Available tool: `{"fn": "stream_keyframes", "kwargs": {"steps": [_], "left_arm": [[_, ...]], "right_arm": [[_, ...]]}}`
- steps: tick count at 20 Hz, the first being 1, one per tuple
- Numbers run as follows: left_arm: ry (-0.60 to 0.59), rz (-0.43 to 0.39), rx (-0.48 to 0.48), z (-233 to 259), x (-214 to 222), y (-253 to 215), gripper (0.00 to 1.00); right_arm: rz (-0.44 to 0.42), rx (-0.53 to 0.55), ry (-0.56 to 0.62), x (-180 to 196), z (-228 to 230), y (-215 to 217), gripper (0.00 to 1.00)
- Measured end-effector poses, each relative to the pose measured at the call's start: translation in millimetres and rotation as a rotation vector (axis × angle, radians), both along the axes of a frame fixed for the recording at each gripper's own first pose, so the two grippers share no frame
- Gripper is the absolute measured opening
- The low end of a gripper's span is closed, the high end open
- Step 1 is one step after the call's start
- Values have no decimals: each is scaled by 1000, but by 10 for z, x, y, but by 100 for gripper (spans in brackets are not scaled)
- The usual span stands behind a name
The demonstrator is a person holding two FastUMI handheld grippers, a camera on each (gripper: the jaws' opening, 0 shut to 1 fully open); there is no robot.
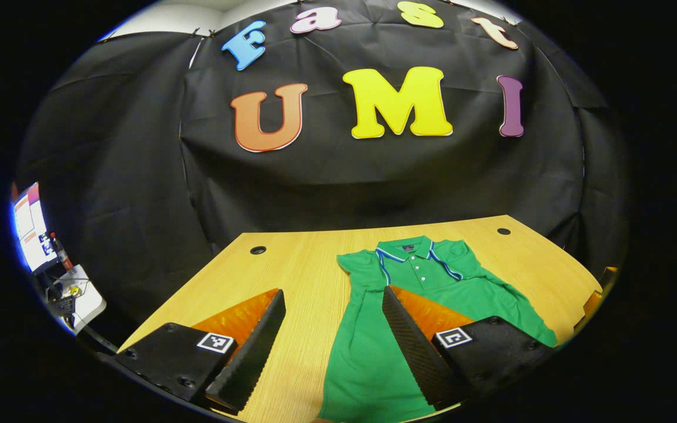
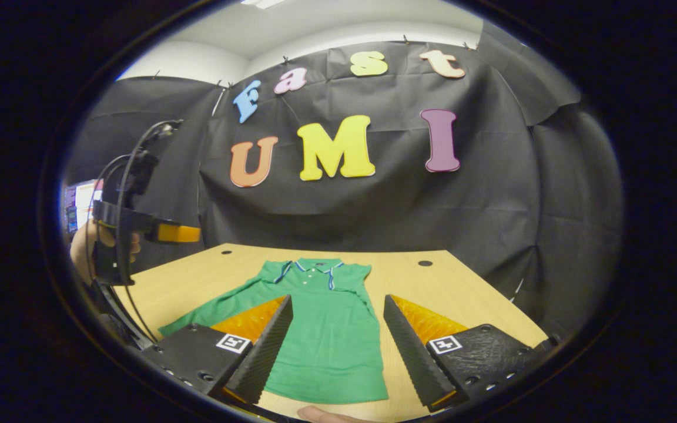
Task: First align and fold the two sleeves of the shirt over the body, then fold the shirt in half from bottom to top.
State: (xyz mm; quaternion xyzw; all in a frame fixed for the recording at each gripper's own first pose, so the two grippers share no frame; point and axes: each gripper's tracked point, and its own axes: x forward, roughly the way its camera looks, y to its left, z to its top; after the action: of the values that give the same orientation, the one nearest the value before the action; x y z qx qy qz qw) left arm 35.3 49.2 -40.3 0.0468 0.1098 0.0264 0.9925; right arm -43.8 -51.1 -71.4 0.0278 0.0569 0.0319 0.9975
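Green short-sleeved polo shirt [image 2: 327,329] lies flat on the wooden table [image 2: 468,294]; your left gripper [image 1: 332,346] and right gripper [image 2: 338,346] hover above it, jaws spread.

Your tabletop [image 1: 291,276]: light wood grain, round cable hole [image 1: 258,250] near each far corner. Green polo shirt [image 2: 321,329] lies flat on it, collar toward far edge, hem toward near edge. You see one sleeve spread out sideways, other folded over body.
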Motion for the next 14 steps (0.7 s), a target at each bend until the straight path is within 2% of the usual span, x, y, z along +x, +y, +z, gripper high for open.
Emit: {"fn": "stream_keyframes", "kwargs": {"steps": [3,8,12,14], "left_arm": [[-30,49,-4,-284,-301,241,100],[-40,43,-50,-880,-538,368,100],[14,32,-86,-1312,-667,443,100],[50,10,-113,-1493,-722,406,100]], "right_arm": [[-13,-28,32,-19,-180,-35,94],[-64,-82,69,-42,-566,-191,96],[-98,-74,104,-88,-872,-307,96],[-106,-74,166,-148,-1101,-341,95]]}}
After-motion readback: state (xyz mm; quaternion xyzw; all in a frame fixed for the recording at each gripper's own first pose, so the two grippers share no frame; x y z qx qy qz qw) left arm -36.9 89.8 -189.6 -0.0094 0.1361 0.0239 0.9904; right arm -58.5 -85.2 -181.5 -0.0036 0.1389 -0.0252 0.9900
